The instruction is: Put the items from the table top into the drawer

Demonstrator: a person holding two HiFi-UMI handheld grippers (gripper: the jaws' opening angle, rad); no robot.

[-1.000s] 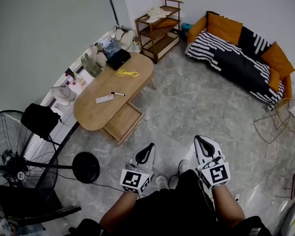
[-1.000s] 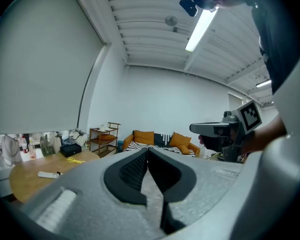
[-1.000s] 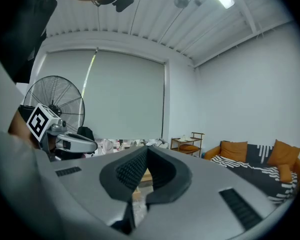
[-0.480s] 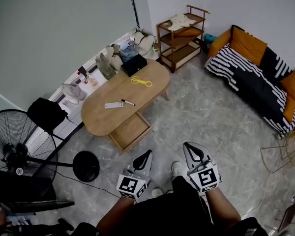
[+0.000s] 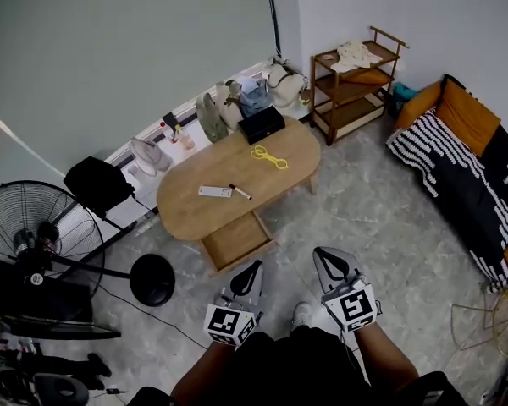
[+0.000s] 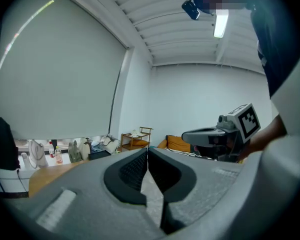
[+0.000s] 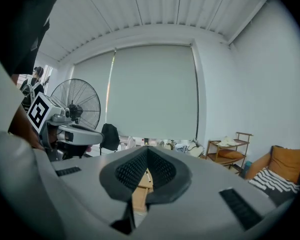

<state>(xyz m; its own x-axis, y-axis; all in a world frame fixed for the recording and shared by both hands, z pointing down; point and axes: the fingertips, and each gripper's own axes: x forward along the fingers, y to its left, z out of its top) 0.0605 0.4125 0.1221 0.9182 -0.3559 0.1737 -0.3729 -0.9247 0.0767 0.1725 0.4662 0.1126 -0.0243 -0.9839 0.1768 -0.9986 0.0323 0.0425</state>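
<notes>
Your view has swung round since a second ago, so the surface [image 5: 195,214] now sits nearer the middle, its open drawer [image 5: 237,239] facing you. Both grippers hang low by your body. The left gripper [image 5: 252,266] and right gripper [image 5: 326,255] each have their jaws clenched on nothing. The remote [image 5: 214,191], pen [image 5: 240,192], yellow item [image 5: 269,156] and black box [image 5: 262,124] lie on the surface, well apart from you. Reaching in with the jaws closed would likely shove the pen and roll it off the edge, and the jutting drawer could catch your legs.
</notes>
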